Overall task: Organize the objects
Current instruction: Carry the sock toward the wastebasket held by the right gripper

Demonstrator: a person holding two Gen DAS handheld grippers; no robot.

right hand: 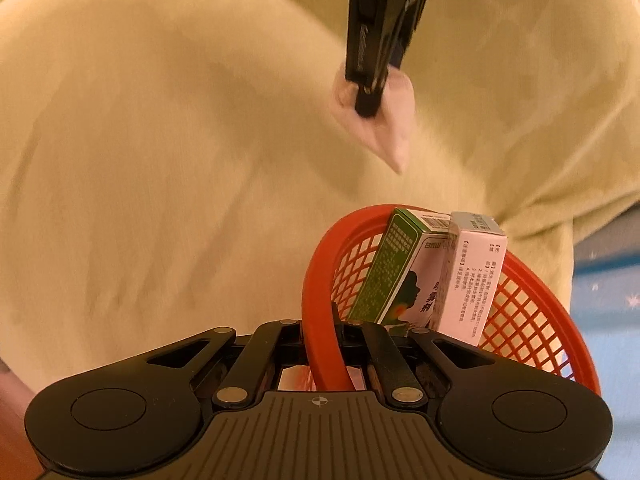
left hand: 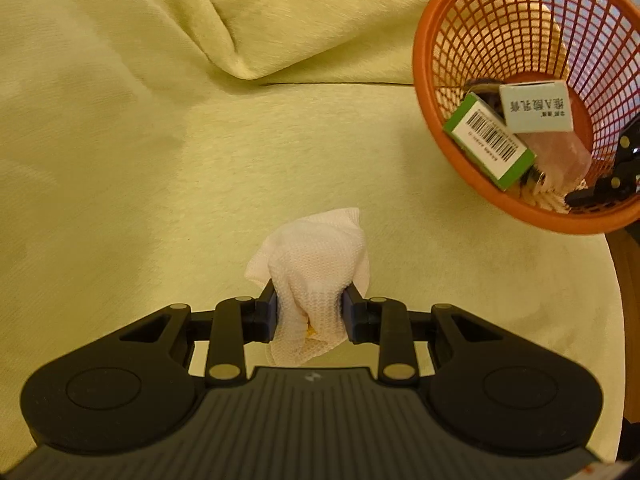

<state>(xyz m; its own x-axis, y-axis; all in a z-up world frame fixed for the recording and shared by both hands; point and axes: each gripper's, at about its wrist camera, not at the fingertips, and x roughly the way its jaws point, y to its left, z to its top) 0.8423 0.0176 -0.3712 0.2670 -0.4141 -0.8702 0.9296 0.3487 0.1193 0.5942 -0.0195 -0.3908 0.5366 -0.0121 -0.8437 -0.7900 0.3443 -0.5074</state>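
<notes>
My left gripper [left hand: 309, 312] is shut on a crumpled white gauze cloth [left hand: 316, 260], held above the yellow blanket [left hand: 160, 140]. An orange mesh basket [left hand: 424, 92] hangs tilted at the upper right, with a green-edged box [left hand: 490, 142], a pale box [left hand: 534, 107] and pink wrapping inside. My right gripper [left hand: 600, 192] shows at the basket's far rim. In the right wrist view my right gripper [right hand: 322, 344] is shut on the basket's rim [right hand: 320, 280], the green box [right hand: 394, 272] and pale pink box [right hand: 472, 272] standing in it. Beyond hangs the left gripper [right hand: 370, 92] with the cloth [right hand: 394, 136].
The yellow blanket [right hand: 160, 160] covers the whole surface, with a deep fold [left hand: 224, 36] at the back. A blue surface [right hand: 608, 292] shows past the blanket's right edge. A brown edge [left hand: 628, 280] lies at the far right.
</notes>
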